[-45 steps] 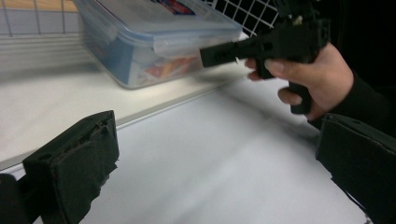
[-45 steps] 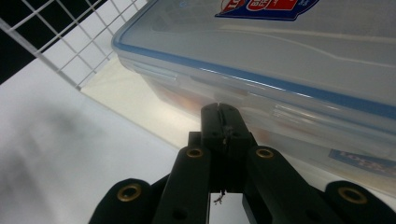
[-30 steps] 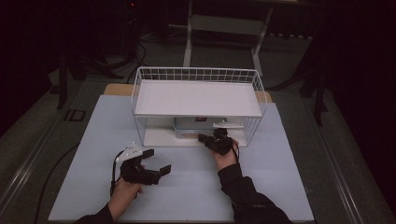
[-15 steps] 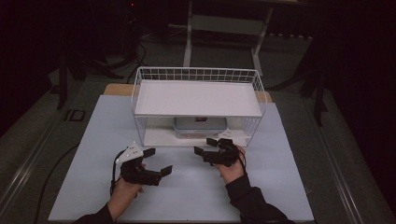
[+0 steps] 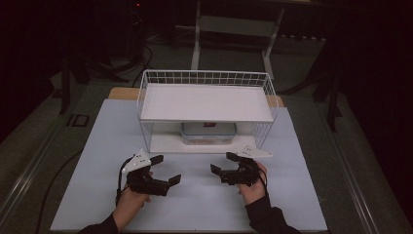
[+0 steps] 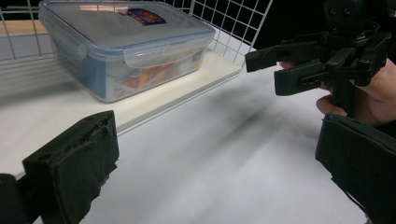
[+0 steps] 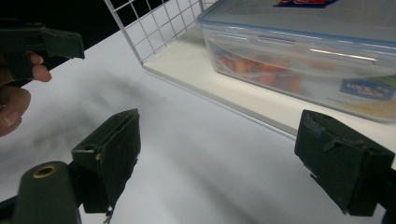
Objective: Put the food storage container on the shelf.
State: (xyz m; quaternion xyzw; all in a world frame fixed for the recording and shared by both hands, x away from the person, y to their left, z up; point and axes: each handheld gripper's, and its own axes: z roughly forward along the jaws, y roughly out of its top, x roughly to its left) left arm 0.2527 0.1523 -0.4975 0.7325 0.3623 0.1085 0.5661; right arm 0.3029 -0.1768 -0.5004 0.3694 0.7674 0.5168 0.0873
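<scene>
Right hand-held gripper (image 5: 225, 164): jaws wide apart, nothing between them. They have just been opening. It sits on the person's side of the wire rack (image 5: 263, 87), just off the rack's front edge, hovering over the white desk (image 5: 97, 131). Jaws point left across the desk, toward the other hand.

Left hand-held gripper (image 5: 166, 169): jaws also wide, empty. Low over the desk, left of centre, jaws pointing right and slightly toward the rack. The two sets of fingertips face each other, well apart, bare desk between them.

Clear plastic container (image 5: 208, 133) with blue-edged clip lid: stands on the rack's lower shelf (image 5: 165, 144), under the upper shelf (image 5: 204, 102), roughly centred. Upright, lid on. Coloured contents show through the wall; can't tell what they are. Red and blue label on the lid.

Left gripper view: container (image 6: 126, 46) up-left on the shelf board, right hand-held gripper (image 6: 280, 70) at upper right, apart from the container.

Right gripper view: container (image 7: 299, 51) up-right, close beyond the open jaws, no pad touching it. Fingers (image 7: 14, 102) of the left hand at the left edge.
</scene>
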